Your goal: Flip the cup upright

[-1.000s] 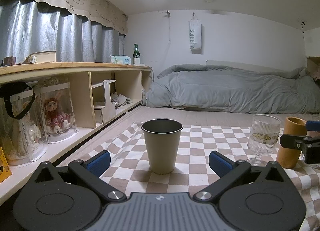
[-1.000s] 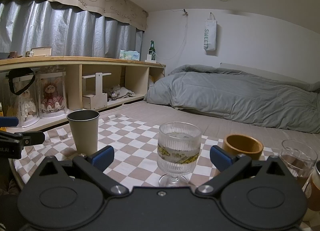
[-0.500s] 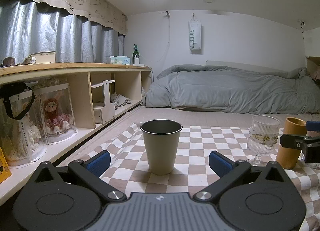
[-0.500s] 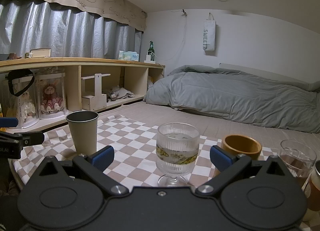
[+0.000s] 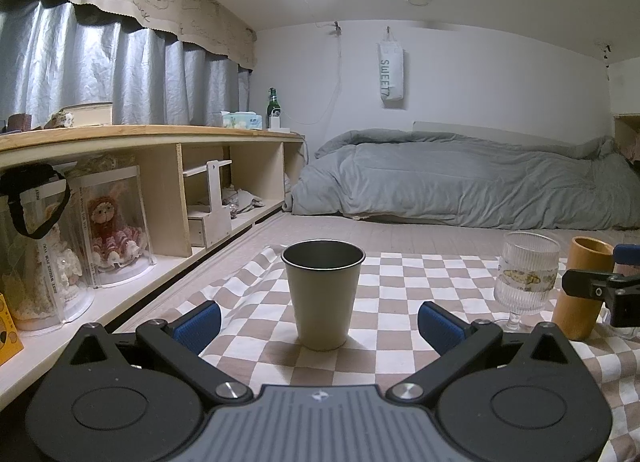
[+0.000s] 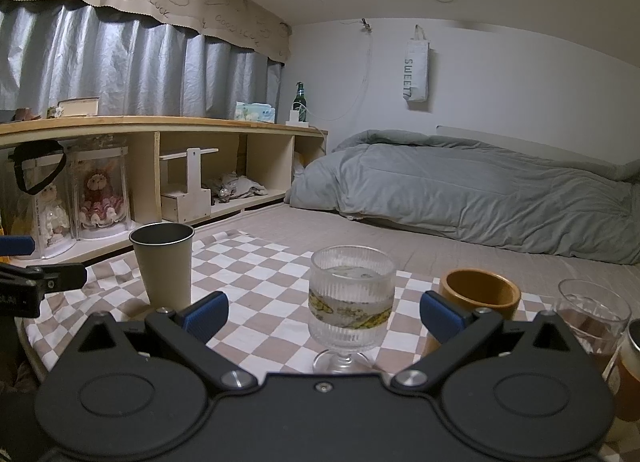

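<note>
A grey metal cup [image 5: 322,294] stands upright on the checkered cloth [image 5: 400,294], just ahead of my left gripper [image 5: 320,324], which is open and empty with its jaws wide to either side of the cup. The cup also shows at the left in the right wrist view [image 6: 163,268]. My right gripper [image 6: 324,314] is open and empty, with a ribbed stemmed glass [image 6: 351,308] upright between its fingers and a little ahead.
A tan wooden cup [image 6: 480,294] stands right of the stemmed glass, and it shows in the left wrist view [image 5: 580,290]. A clear glass with dark drink [image 6: 592,322] stands at far right. A wooden shelf [image 5: 140,189] runs along the left. A bed with grey duvet [image 5: 460,181] lies behind.
Both grippers have drawn back very slightly; the cups and glasses have not moved.
</note>
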Available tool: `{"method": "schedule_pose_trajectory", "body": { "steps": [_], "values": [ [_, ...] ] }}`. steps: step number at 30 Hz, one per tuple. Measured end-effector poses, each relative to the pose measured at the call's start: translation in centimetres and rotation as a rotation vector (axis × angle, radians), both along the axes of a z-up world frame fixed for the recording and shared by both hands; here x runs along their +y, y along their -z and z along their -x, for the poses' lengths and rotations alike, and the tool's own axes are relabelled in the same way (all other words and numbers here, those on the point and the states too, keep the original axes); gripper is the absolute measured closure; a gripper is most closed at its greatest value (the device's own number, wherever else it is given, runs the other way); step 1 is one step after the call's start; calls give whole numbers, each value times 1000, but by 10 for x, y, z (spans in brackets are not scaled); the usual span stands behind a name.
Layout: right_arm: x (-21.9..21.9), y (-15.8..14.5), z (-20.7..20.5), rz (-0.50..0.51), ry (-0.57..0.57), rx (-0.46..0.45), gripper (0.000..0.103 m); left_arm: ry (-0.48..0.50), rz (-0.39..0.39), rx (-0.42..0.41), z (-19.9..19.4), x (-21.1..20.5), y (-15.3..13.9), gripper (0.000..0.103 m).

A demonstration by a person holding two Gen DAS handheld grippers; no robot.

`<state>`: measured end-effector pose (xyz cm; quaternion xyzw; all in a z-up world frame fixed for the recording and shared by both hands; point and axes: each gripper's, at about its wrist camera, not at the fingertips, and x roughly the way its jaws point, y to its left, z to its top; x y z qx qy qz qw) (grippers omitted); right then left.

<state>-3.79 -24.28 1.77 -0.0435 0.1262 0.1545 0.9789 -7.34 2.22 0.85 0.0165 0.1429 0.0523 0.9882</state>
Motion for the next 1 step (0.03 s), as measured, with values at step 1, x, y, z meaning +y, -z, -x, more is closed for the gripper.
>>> {"method": "schedule_pose_trajectory", "body": {
  "steps": [1],
  "values": [
    [0,0,0,1,0,-1,0,-1,-1,0,0,0,0,0]
  ]
}}
